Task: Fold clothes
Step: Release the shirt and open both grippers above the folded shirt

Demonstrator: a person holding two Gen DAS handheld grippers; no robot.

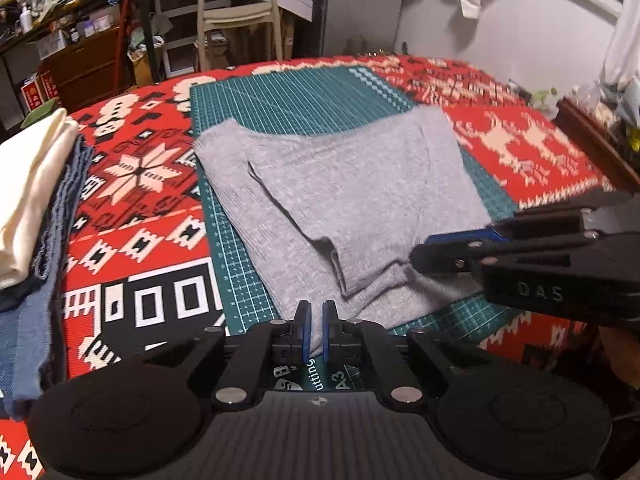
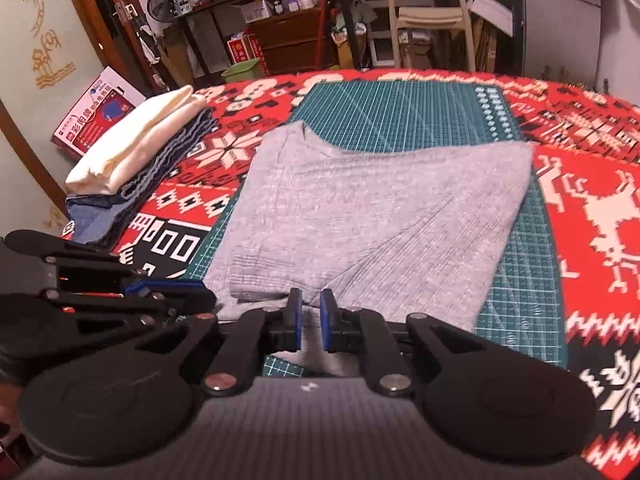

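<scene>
A grey knit garment [image 1: 352, 184] [image 2: 380, 208] lies partly folded on a green cutting mat [image 1: 296, 96] [image 2: 400, 112]. One sleeve lies across its body. My left gripper [image 1: 316, 320] is at the garment's near edge, its blue pads almost together with grey cloth between them. In the right wrist view the left gripper [image 2: 208, 296] comes in from the left by the garment's near corner. My right gripper [image 2: 311, 318] pinches the near edge too, and wrinkles fan out from it. In the left wrist view the right gripper [image 1: 416, 260] sits at the garment's right side.
The mat lies on a red patterned tablecloth [image 1: 140, 200]. A stack of folded clothes [image 1: 32, 184] [image 2: 140, 148], cream on top of denim, sits at the left edge. A wooden chair [image 1: 236, 12], shelves and a red and white box [image 2: 100, 108] stand beyond the table.
</scene>
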